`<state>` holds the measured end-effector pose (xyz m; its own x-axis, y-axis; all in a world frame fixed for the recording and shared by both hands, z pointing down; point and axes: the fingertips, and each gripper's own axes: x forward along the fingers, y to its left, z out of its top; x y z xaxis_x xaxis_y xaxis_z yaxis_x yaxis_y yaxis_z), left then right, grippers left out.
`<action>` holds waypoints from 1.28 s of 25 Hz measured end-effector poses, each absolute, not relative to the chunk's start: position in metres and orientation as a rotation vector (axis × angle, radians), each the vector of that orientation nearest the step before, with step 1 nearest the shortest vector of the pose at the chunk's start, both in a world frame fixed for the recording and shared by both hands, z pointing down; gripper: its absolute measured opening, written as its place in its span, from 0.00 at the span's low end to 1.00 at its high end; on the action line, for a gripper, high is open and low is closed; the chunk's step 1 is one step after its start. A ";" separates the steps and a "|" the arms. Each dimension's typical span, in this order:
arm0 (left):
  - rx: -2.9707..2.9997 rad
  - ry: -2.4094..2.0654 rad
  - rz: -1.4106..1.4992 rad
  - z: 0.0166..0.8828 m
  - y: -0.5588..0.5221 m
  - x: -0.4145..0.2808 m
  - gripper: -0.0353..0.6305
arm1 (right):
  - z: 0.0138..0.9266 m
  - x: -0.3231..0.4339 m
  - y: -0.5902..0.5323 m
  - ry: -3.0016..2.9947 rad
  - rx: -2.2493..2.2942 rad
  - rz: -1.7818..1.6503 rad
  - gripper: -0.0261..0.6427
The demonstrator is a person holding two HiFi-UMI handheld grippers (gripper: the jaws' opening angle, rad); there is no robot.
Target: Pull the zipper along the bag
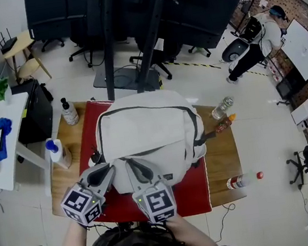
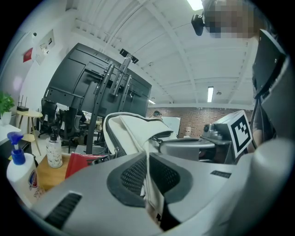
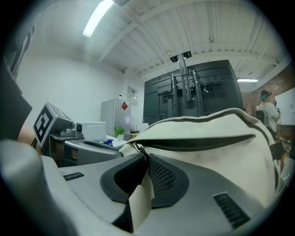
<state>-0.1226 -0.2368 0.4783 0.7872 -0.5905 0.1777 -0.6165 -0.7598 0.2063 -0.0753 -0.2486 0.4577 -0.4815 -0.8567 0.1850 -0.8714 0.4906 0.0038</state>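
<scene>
Backpack sits by front table edge: left hand-held gripper pinches fabric, right hand-held gripper pinches zipper tab.

The left gripper and the right gripper sit close side by side, pointing away from the person. The left jaws pinch a fold of the bag. The right jaws pinch its white pull tab. Both arms reach forward.
</scene>
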 end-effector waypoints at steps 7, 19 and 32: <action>2.728 -0.949 0.146 0.474 -0.235 -0.122 0.12 | 0.455 -0.067 -0.247 -2.461 1.493 -0.085 0.14; 2.748 -0.952 0.124 0.469 -0.223 -0.118 0.12 | 0.451 -0.061 -0.242 -2.375 1.408 -0.390 0.14; 2.773 -0.932 0.135 0.467 -0.216 -0.111 0.12 | 0.449 -0.048 -0.243 -2.296 1.403 -0.491 0.14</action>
